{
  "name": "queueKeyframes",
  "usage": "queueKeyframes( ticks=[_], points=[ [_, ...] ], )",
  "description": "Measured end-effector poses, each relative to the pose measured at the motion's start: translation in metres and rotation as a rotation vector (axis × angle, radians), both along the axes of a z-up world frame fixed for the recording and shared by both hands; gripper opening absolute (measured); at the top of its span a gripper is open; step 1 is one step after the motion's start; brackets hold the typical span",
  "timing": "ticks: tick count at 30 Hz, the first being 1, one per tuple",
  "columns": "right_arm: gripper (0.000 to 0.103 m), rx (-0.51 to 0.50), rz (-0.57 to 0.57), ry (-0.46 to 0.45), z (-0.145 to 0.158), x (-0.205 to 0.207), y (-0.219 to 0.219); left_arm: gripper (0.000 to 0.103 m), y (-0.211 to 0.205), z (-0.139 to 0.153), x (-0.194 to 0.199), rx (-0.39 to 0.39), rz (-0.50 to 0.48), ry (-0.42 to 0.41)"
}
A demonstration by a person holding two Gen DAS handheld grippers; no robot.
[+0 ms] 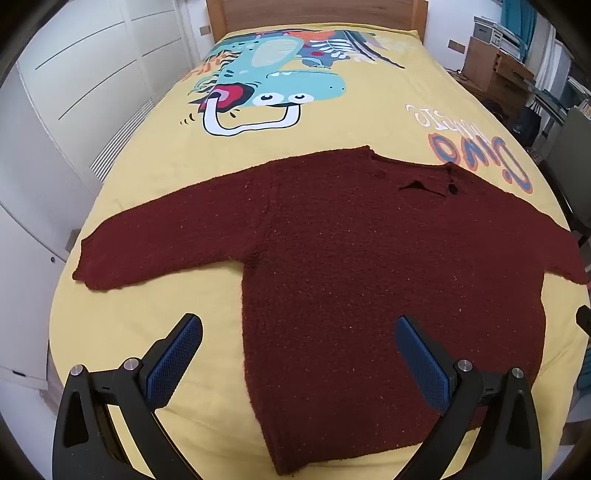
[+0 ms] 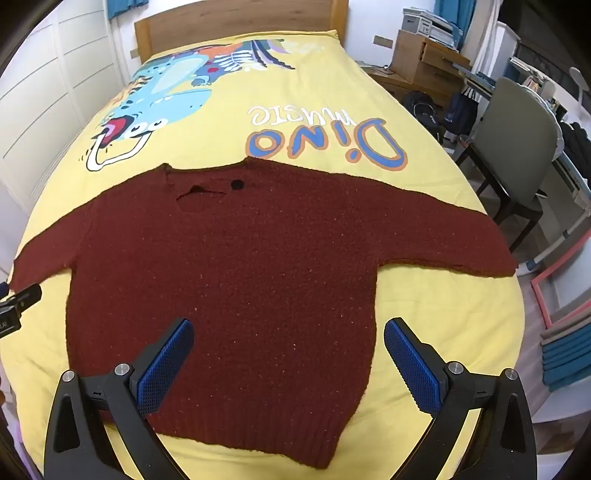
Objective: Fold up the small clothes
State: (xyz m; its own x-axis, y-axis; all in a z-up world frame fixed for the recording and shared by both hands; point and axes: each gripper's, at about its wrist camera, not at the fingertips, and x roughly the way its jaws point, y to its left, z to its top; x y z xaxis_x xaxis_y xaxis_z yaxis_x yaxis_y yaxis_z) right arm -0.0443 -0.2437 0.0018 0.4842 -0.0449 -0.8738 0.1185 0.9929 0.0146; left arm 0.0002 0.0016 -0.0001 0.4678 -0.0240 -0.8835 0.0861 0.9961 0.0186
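A dark red knitted sweater (image 1: 351,266) is being shown spread flat on a yellow bedspread (image 1: 369,122), with both sleeves stretched out to the sides and the neckline turned toward the wooden headboard (image 1: 314,11). Beyond the sweater's neckline, a cartoon dinosaur print (image 1: 266,81) and the lettering "Dino music" (image 2: 325,136) are being displayed on the bedspread. The left gripper (image 1: 299,354) is being held above the sweater's hem, its blue-padded fingers (image 1: 177,358) spread wide apart and nothing being gripped between them; one finger is seen over the bedspread just beside the sweater's side edge, the other over the knit. The right gripper (image 2: 288,360) is likewise being held open above the sweater's lower body, with nothing caught between its blue pads (image 2: 166,365). To the sweater's right, a grey chair (image 2: 517,136) is being seen beside the bed, and white cupboard doors (image 1: 74,92) are standing to the sweater's left.
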Motion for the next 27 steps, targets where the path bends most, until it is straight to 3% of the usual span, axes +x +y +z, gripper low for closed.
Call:
queueKeyframes(
  ticks=[8, 12, 27],
  points=[
    [0.103, 0.003, 0.004, 0.005, 0.001, 0.000, 0.001, 0.102, 0.015, 0.001, 0.003, -0.001, 0.006, 0.014],
    [0.103, 0.004, 0.007, 0.008, -0.006, 0.002, 0.002, 0.102, 0.003, -0.002, 0.000, 0.044, 0.012, 0.001],
    [0.103, -0.003, 0.011, 0.023, -0.004, 0.003, 0.000, 0.102, 0.005, -0.003, -0.002, 0.055, 0.022, 0.013]
  ],
)
